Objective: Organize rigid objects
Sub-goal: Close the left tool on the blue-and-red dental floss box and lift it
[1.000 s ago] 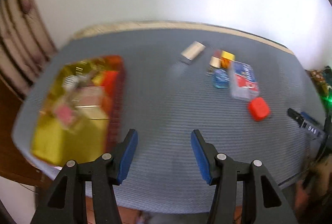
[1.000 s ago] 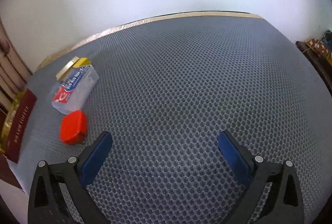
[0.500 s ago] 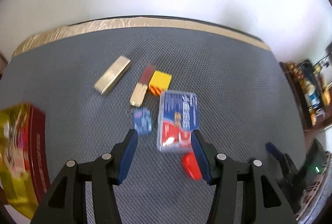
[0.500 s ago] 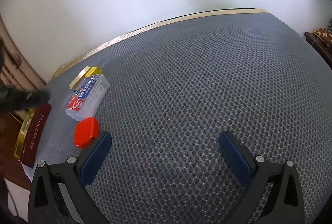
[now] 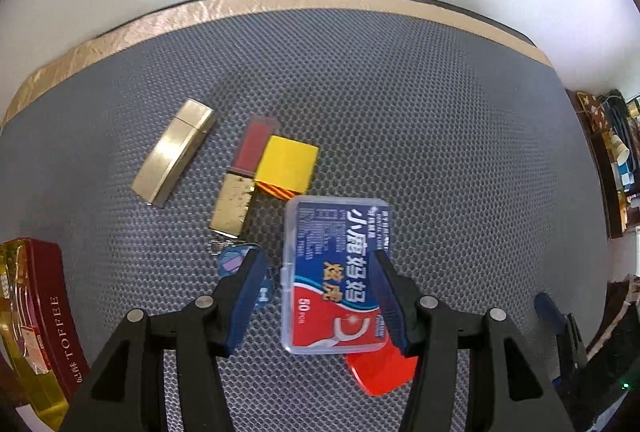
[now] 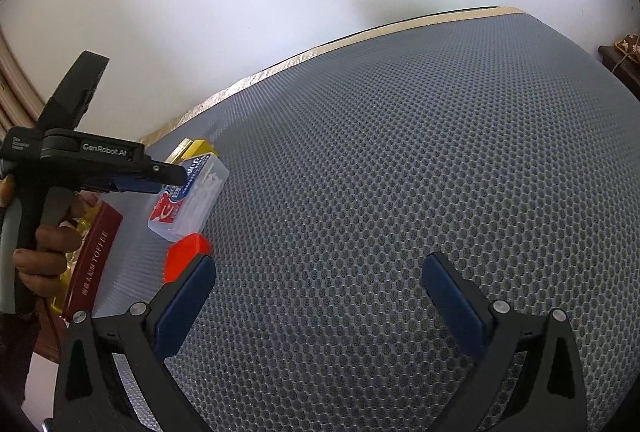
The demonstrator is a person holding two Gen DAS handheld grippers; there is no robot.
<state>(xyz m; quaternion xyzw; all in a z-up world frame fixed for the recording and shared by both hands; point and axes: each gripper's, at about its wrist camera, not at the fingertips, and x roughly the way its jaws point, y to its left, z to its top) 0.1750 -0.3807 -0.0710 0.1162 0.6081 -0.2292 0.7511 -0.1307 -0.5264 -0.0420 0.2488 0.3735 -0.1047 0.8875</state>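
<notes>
A clear plastic floss-pick box (image 5: pixel 336 272) with a blue and red label lies flat on the grey mesh mat (image 5: pixel 440 152). My left gripper (image 5: pixel 318 292) hovers just above it, open, with its fingers on either side of the box's near half and a gap on the left side. In the right wrist view the left gripper (image 6: pixel 160 178) hangs over the same box (image 6: pixel 196 204), held by a hand (image 6: pixel 44 244). A red cap-like piece (image 5: pixel 380 372) lies against the box's near end. My right gripper (image 6: pixel 316 296) stands wide open over bare mat, its left finger beside the red piece (image 6: pixel 186 256).
Beyond the box lie a gold bar-shaped case (image 5: pixel 174 156), a red and gold stick (image 5: pixel 244 180), a yellow block (image 5: pixel 286 164) and a small blue tag (image 5: pixel 234 262). A red and gold toffee tin (image 5: pixel 40 324) sits at the mat's left edge. Cluttered shelves (image 5: pixel 616 160) stand to the right.
My left gripper has swung right, away from the toffee tin, and now sits lower over the floss-pick box. It has come into the right wrist view. The right gripper has shifted only slightly.
</notes>
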